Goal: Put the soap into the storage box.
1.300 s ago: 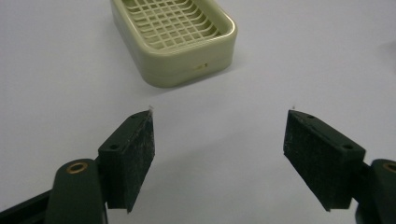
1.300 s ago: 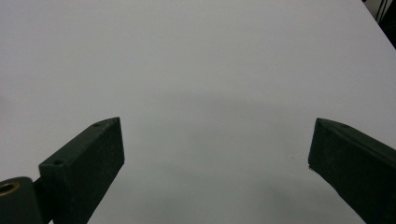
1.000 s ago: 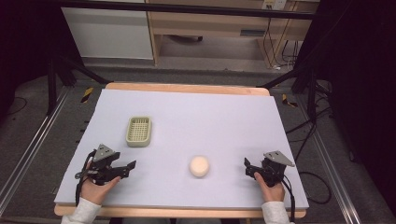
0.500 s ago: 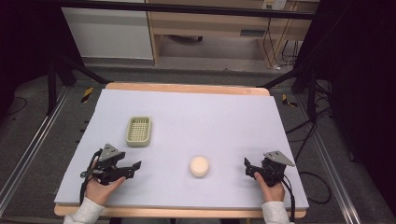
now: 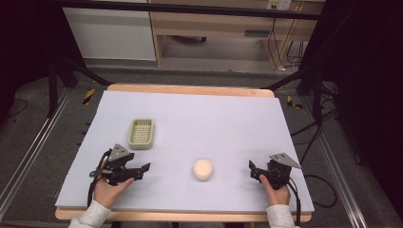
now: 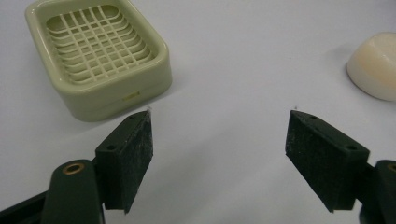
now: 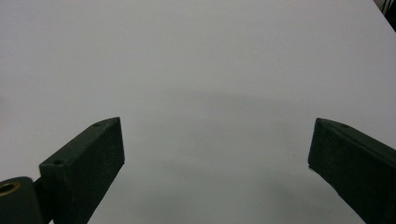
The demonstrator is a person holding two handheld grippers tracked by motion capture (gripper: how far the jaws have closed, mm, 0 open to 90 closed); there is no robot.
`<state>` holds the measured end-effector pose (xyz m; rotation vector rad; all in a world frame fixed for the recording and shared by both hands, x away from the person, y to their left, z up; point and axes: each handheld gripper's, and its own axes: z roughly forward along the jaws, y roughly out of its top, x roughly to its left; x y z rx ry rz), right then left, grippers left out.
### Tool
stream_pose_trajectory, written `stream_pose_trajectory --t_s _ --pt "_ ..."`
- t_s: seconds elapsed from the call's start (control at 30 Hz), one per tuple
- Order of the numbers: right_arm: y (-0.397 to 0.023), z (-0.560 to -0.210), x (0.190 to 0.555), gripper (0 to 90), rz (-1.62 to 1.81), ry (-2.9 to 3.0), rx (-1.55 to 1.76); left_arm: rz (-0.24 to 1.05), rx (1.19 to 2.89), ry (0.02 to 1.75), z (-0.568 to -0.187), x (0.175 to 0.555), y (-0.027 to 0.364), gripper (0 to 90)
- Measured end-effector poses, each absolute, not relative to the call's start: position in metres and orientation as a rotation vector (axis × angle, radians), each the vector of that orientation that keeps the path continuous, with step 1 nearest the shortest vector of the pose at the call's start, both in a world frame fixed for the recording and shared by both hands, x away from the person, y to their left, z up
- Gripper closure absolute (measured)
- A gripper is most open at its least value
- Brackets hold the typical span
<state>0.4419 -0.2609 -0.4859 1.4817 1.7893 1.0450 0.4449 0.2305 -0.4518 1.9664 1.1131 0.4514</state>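
Observation:
A pale green soap dish (image 5: 141, 133) with a grid insert sits on the table's left half. A round cream soap bar (image 5: 203, 169) lies near the front middle. My left gripper (image 5: 145, 168) rests low at the front left, below the dish, pointing right toward the soap, jaws open and empty. In the left gripper view the soap dish (image 6: 98, 56) is at upper left, the soap bar (image 6: 376, 65) at the right edge, and the left gripper (image 6: 219, 126) stands wide apart. My right gripper (image 5: 252, 168) sits at the front right, open and empty, pointing left; in its own view the right gripper (image 7: 217, 135) frames bare table.
The white table top (image 5: 214, 118) has a wooden rim at the back and front. Beyond the far edge stand a wooden cabinet (image 5: 214, 28) and cables (image 5: 280, 52) on the floor. Black frame legs flank both sides.
My left gripper has slid a little to the right, toward the soap bar. The right gripper, dish and soap have stayed put.

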Motion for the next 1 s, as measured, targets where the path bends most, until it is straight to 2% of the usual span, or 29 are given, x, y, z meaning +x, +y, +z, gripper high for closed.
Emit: stream_pose_trajectory --t_s 1.0 --pt "-0.261 -0.486 0.442 4.4 1.044 1.790 1.479 0.413 2.000 1.023 -0.440 0.454 0.185 23.1"
